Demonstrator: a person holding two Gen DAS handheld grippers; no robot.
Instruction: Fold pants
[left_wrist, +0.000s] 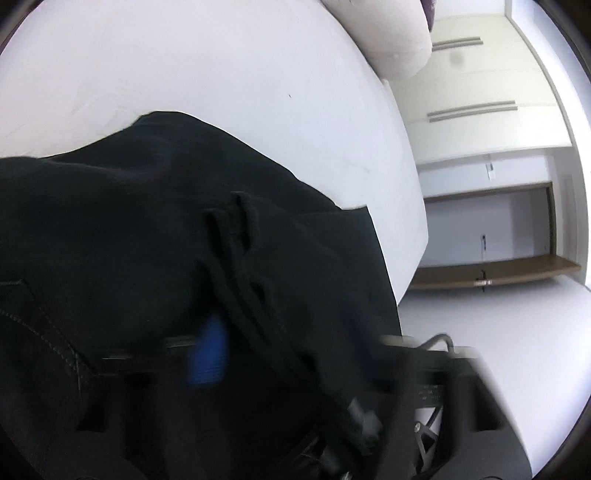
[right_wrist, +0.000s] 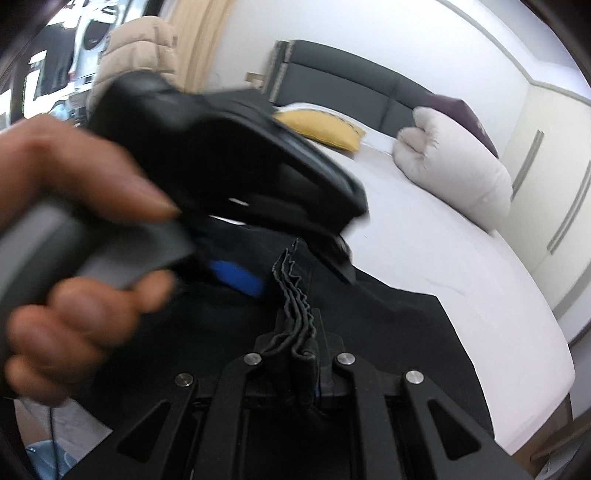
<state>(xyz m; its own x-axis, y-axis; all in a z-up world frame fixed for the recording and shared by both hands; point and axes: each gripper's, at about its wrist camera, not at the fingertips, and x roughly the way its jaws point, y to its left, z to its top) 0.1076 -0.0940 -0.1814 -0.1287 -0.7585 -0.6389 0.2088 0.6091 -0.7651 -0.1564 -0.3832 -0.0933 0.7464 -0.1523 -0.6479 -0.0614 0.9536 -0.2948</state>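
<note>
White bed (right_wrist: 461, 258), black pants (right_wrist: 406, 325), pillows (right_wrist: 454, 177), perhaps three

In the left wrist view the black pants (left_wrist: 155, 229) drape over the left hand-held gripper (left_wrist: 288, 362), hiding its fingers except for one blurred blue pad (left_wrist: 208, 352), so how the jaws stand cannot be told. In the right wrist view the person's left hand (right_wrist: 70, 236) and the left hand-held gripper's body are smeared by motion blur and cover much of the pants. The bed (right_wrist: 461, 258) is cut off at the frame's lower right.
</note>
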